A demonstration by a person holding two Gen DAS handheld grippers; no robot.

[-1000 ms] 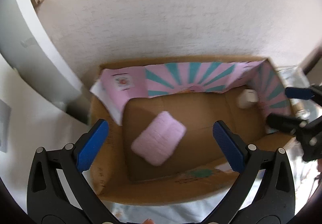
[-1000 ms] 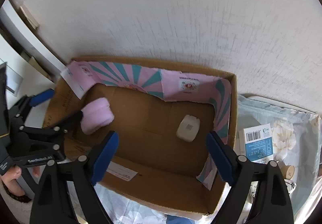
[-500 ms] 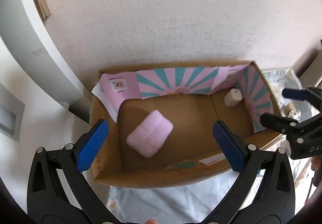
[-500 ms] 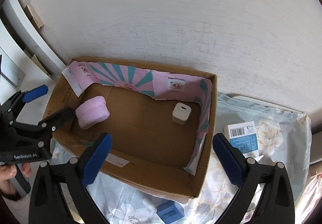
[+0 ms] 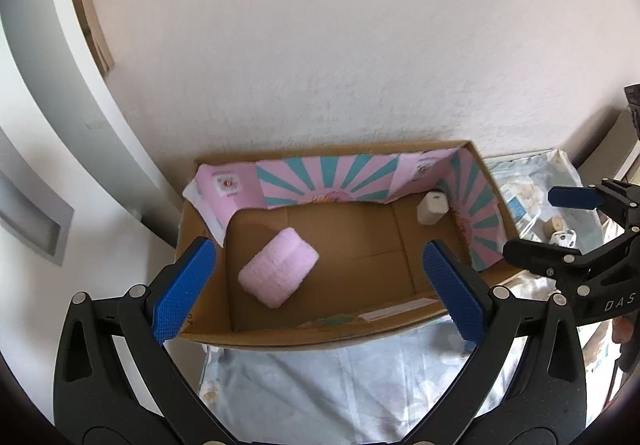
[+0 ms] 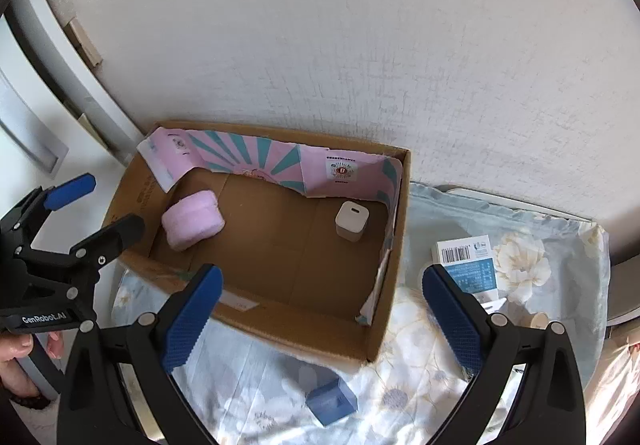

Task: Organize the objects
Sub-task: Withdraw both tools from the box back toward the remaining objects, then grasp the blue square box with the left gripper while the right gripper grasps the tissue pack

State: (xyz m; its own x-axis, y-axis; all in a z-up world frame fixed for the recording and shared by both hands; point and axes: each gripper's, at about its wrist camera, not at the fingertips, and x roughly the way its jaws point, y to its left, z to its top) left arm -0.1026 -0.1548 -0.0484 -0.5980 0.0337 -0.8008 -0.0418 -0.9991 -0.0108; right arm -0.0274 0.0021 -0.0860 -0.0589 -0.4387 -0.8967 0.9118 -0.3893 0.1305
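Both tools hang above the cardboard box (image 5: 280, 337) with jaws spread wide and nothing between them — the left hand-held gripper (image 5: 316, 285) low in its own frame, the right hand-held gripper (image 6: 320, 321) likewise. In the right wrist view the left one shows at the left edge, a hand (image 6: 18, 359) on its grip.

The box sits against the white wall (image 6: 360, 45), lined at the back and right with a pink-and-teal sheet (image 5: 332, 181). Inside, a pink towel (image 5: 279, 273) lies at centre left of the left view, and a white charger (image 6: 352, 222) stands near the box's right rear corner, well apart from it.

Outside, on the floral cloth (image 6: 400, 397): a blue-and-white carton (image 6: 470, 265) at right, and a small blue box (image 6: 331, 401) at bottom centre.
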